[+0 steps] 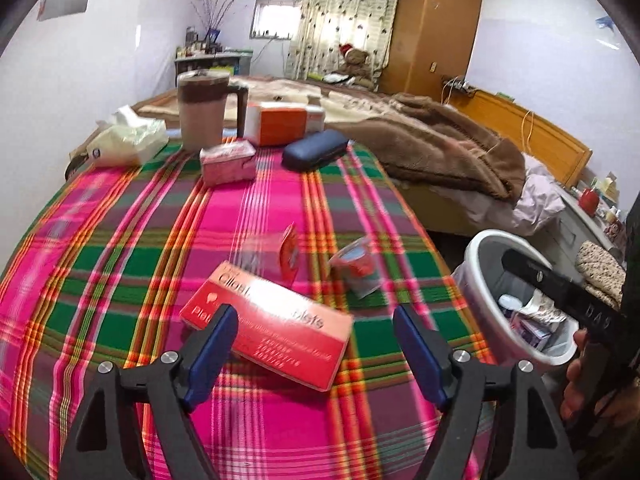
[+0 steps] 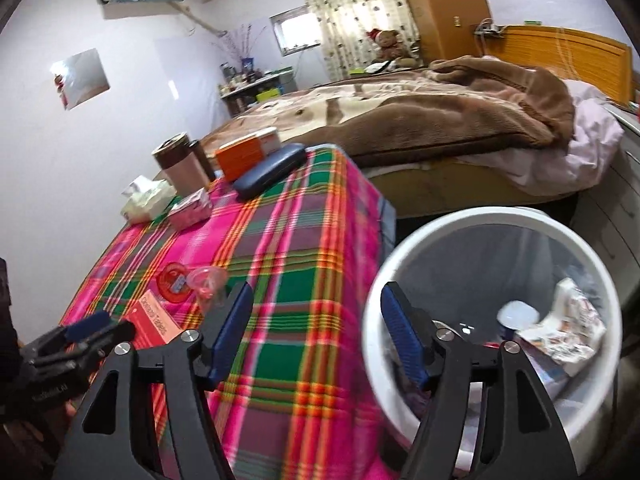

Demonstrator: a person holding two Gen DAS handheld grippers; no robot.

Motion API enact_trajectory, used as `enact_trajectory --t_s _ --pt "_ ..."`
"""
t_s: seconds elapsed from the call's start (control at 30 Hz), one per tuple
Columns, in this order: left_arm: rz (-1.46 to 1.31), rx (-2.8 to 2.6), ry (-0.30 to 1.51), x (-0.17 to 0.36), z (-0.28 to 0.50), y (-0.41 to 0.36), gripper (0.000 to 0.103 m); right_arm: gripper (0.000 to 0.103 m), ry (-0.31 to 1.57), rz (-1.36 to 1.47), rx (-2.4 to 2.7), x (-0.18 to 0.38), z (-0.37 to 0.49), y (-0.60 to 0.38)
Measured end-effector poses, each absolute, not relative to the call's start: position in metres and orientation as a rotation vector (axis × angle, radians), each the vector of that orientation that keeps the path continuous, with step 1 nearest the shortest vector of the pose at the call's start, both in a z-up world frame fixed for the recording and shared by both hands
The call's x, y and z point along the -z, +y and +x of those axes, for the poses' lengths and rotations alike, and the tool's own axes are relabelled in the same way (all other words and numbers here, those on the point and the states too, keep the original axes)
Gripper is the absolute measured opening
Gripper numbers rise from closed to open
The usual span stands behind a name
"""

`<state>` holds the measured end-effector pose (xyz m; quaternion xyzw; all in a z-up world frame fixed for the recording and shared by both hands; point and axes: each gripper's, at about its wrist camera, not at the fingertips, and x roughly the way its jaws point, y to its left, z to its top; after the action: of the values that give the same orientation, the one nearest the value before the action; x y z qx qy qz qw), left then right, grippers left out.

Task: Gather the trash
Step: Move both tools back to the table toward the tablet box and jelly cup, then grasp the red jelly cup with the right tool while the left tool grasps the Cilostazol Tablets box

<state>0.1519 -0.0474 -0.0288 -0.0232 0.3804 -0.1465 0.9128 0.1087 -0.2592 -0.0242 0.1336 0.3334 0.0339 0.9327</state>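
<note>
From the left wrist camera, the left gripper (image 1: 316,340) hovers low over a table covered in a pink, green and orange plaid cloth (image 1: 120,248), its blue-padded jaws spread wide and holding nothing. Between and just beyond them lies a red and white medicine box (image 1: 268,326), flat on the cloth near the front edge. Behind it a red foil lid (image 1: 290,256) stands tilted, and beside that a small plastic cup (image 1: 358,266) lies on its side. Farther back sit a brown lidded mug (image 1: 204,106), a tissue pack (image 1: 128,138), a pink packet (image 1: 228,162), an orange and white box (image 1: 282,122) and a dark blue glasses case (image 1: 314,150). Off the table's right edge stands a white trash bin (image 1: 480,248) with wrappers inside, and the right gripper (image 1: 556,284) reaches over it.

From the right wrist camera, the right gripper (image 2: 318,336) also has its jaws spread and empty, one finger over the cloth, the other over the bin's rim (image 2: 376,280). Inside the bin lie crumpled paper (image 2: 568,332) and a small white cup (image 2: 518,316). The left gripper (image 2: 86,330) shows at the lower left, beside the medicine box (image 2: 156,320); its blue pads are apart. A bed with a brown blanket (image 2: 460,100) fills the background.
</note>
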Motion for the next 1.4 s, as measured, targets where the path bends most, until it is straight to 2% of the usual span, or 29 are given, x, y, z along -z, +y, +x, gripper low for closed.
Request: enact_trajectory --t_s 0.33,0.9,1.2,1.27,1.33,1.4 --pt "-0.039 0.271 0.862 0.056 0.165 -0.039 0.081 0.068 0.749 0.241 -0.157 0.032 0.142 -0.226" --pt "0.023 0.333 0.925 0.068 0.155 -0.031 0.082 0.068 0.89 0.161 -0.27 0.055 0.169 -0.186" --pt "0.04 0.269 0.916 0.069 0.162 -0.015 0.082 0.068 0.908 0.115 -0.268 0.058 0.178 -0.179" --pt "0.027 0.236 0.921 0.07 0.164 -0.002 0.082 0.054 0.909 0.106 -0.275 0.058 0.179 -0.177" --pt "0.011 0.207 0.925 0.07 0.167 0.01 0.082 0.05 0.911 0.097 -0.279 0.059 0.179 -0.173" --pt "-0.004 0.172 0.92 0.069 0.171 0.021 0.082 0.041 0.909 0.093 -0.287 0.059 0.178 -0.172"
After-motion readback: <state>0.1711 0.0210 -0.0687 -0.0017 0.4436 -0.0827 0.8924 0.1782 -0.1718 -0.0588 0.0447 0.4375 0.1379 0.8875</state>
